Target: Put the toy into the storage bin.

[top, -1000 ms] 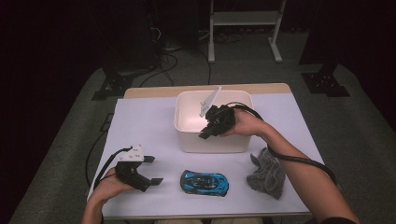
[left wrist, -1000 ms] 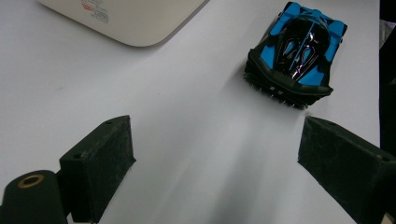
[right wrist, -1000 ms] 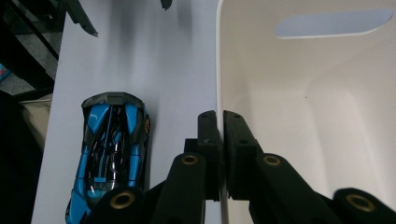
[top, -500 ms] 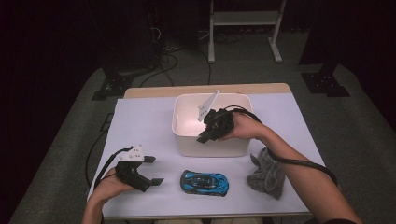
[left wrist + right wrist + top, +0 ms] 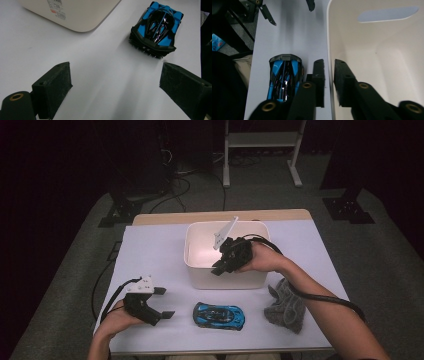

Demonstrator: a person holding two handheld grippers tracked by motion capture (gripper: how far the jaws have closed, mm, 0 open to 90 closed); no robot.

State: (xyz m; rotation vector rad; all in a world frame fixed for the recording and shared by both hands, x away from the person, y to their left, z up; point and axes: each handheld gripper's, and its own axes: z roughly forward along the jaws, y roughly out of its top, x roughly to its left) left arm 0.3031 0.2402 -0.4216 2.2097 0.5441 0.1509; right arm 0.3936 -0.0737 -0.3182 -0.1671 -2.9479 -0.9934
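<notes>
Looking down from the high view, the right gripper (image 5: 223, 265) sat at the near wall of the white bin (image 5: 200, 270) in the middle of the table (image 5: 150, 250). One jaw was inside the bin and one outside. The left gripper (image 5: 162, 302) rested on the table near the left corner with its jaws spread wide and nothing in them. A blue car (image 5: 220, 315) lay in front of the bin, between the left gripper and a grey cloth (image 5: 287, 305).

From the left gripper view, the two black pads (image 5: 53, 87) stood far apart over the bare table. The car (image 5: 156, 31) sat a little beyond them, not touching. A corner of the bin (image 5: 75, 12) showed at the top.

From the right gripper view, the fingers (image 5: 319, 80) had just been opening a bit. The bin's thin rim (image 5: 329, 50) ran between them, with a small gap on each side. The car (image 5: 284, 77) lay just beside the outer jaw.
</notes>
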